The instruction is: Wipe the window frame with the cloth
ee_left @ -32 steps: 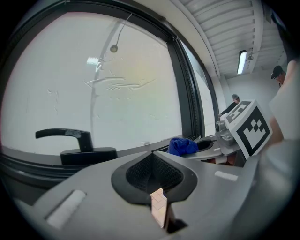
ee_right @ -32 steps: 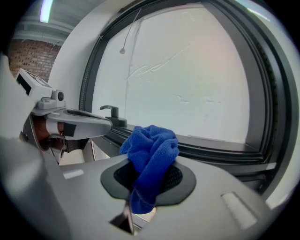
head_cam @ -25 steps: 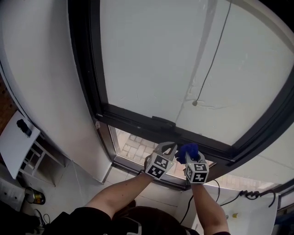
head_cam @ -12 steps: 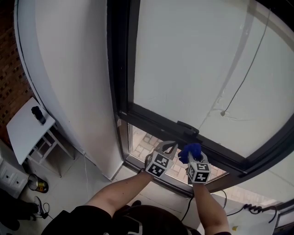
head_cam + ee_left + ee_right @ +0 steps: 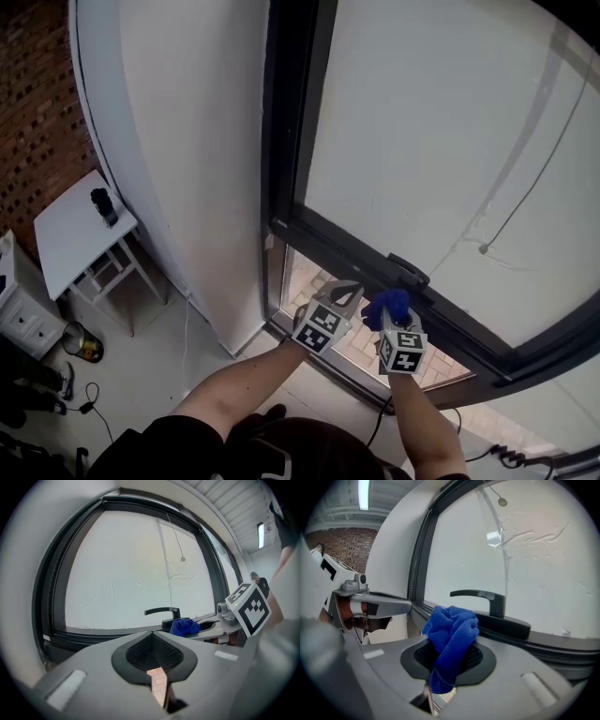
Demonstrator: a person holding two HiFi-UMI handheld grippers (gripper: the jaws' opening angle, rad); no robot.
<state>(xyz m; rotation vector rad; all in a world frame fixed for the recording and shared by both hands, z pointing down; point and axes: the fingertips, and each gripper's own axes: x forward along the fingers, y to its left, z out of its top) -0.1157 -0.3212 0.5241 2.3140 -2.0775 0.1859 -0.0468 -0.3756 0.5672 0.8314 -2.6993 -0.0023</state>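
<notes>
The right gripper (image 5: 391, 317), fingers clamped on the bunched blue cloth (image 5: 452, 634), sits just short of the window frame's bottom rail (image 5: 337, 247), which runs crosswise ahead, while the left gripper (image 5: 345, 295) alongside has its fingers closed on nothing

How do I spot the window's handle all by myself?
Find the big window and follow the bottom bar of its dark frame. The handle sits on that bar, just beyond the blue cloth pinched in the right gripper jaws. It is the only black L-shaped lever sticking out of the flat bar.
</notes>
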